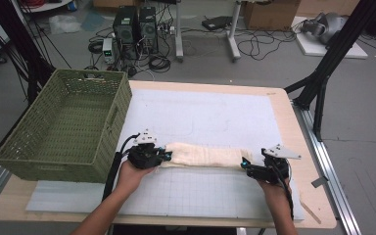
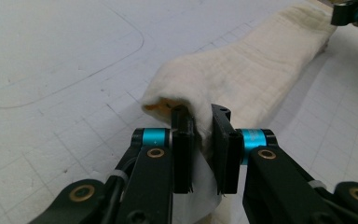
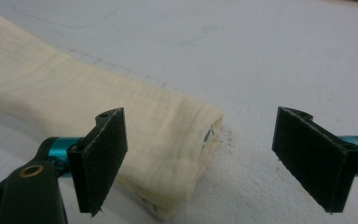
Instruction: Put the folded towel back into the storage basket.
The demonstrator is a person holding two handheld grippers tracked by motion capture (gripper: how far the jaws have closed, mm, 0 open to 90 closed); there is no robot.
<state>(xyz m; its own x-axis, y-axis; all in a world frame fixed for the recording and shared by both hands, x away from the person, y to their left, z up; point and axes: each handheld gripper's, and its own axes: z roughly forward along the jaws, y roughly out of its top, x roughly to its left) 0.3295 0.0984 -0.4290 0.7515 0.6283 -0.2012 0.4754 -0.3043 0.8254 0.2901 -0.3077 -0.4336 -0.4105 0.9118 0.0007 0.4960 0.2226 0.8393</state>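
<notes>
Your left gripper (image 2: 204, 140) pinches the cream folded cloth strip (image 1: 203, 155), frame centre | your right gripper (image 3: 200, 158) gapes wide at its other end | fold unfinished, green wicker basket (image 1: 115, 115) upper left awaits.

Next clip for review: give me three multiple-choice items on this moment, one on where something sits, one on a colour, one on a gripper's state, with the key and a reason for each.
1. Where does the basket stand?
A. at the table's left edge
B. at the table's right edge
C. on the floor behind the table

2. What colour is the folded cloth?
A. dark blue
B. cream
C. red

3. How do the jaws of the right gripper stand?
A. clamped on the cloth
B. shut on nothing
C. wide open at the cloth's end

Key:
1 A, since the high view shows the green woven basket on the table's left side.
2 B, since the cloth looks pale cream in all three views.
3 C, since the right gripper view shows its pads far apart with the cloth's end between them, while the left gripper pinches the other end.
</notes>
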